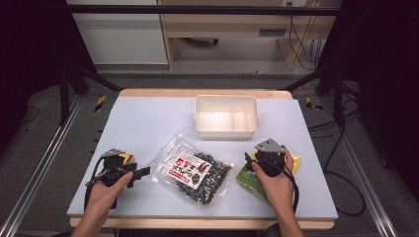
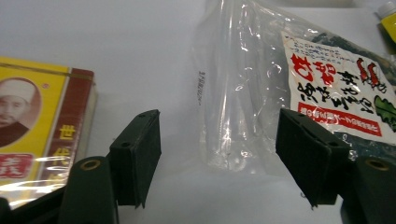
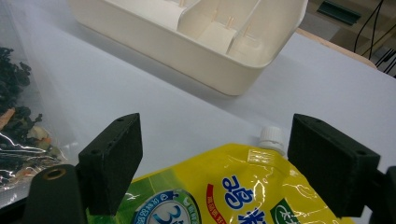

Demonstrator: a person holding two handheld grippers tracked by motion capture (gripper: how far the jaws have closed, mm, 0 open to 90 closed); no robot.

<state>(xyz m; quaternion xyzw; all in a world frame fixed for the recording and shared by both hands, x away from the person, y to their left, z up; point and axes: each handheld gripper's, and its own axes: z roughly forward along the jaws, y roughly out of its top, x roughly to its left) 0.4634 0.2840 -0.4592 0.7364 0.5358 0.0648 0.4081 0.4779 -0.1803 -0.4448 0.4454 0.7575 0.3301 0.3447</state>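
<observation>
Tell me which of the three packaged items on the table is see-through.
The clear plastic bag of dark dried greens, mid-table. The yellow box and yellow-green spout pouch are opaque.

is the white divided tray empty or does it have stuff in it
Empty. The white tray shows bare compartments in the high view and the right gripper view, and the clear seaweed bag and yellow pouch lie on the table outside it.

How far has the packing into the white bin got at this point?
Nothing looks done: the white divided bin has nothing in it. In hand: the right claw stands open over the yellow spouted pouch, pads clear of it. The left claw is open beside the clear seaweed bag, with the yellow box next to it. Apparently left: pouch, bag and box all lie on the table.
</observation>
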